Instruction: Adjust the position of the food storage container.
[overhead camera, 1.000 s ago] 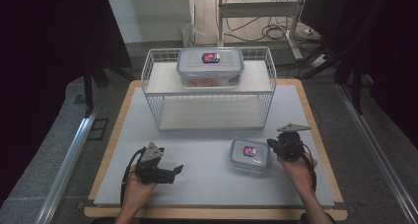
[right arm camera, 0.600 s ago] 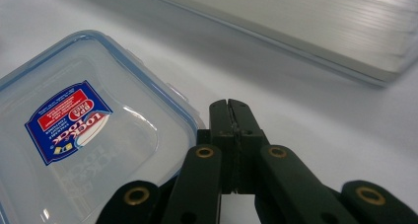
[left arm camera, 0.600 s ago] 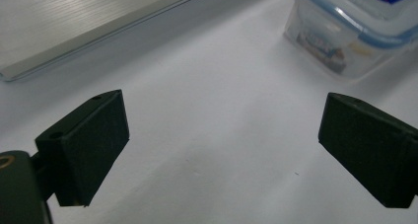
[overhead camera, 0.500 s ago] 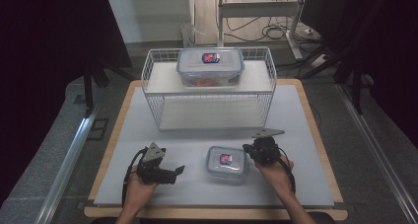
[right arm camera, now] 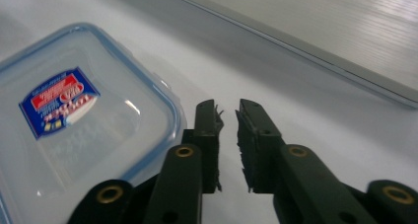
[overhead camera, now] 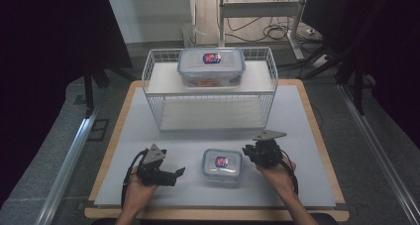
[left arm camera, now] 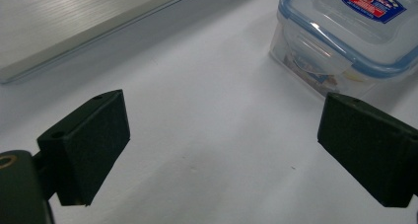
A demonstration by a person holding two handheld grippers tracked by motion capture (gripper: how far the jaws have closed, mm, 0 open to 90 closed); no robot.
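A small clear container with a blue-rimmed lid and a red label (overhead camera: 222, 165) lies on the white table near the front. My right gripper (overhead camera: 249, 152) sits just to its right, its nearer jaw close against the lid's rim (right arm camera: 170, 120). The right gripper's (right arm camera: 226, 110) jaws have just been opening and stand a narrow gap apart with nothing between them. My left gripper (overhead camera: 177, 174) rests to the container's left, pointing at it. In the left gripper view its jaws (left arm camera: 222, 135) are spread wide, the container (left arm camera: 345, 36) a little ahead of them.
A white wire rack (overhead camera: 213, 111) stands across the back half of the table. A larger lidded container (overhead camera: 211, 66) sits on its top shelf. The table's wooden edge (overhead camera: 317, 136) runs along the right, and cables lie on the floor behind.
The right gripper has slid left across the table with the small container moving left ahead of it, then nearly stopped. The left gripper has stayed put.
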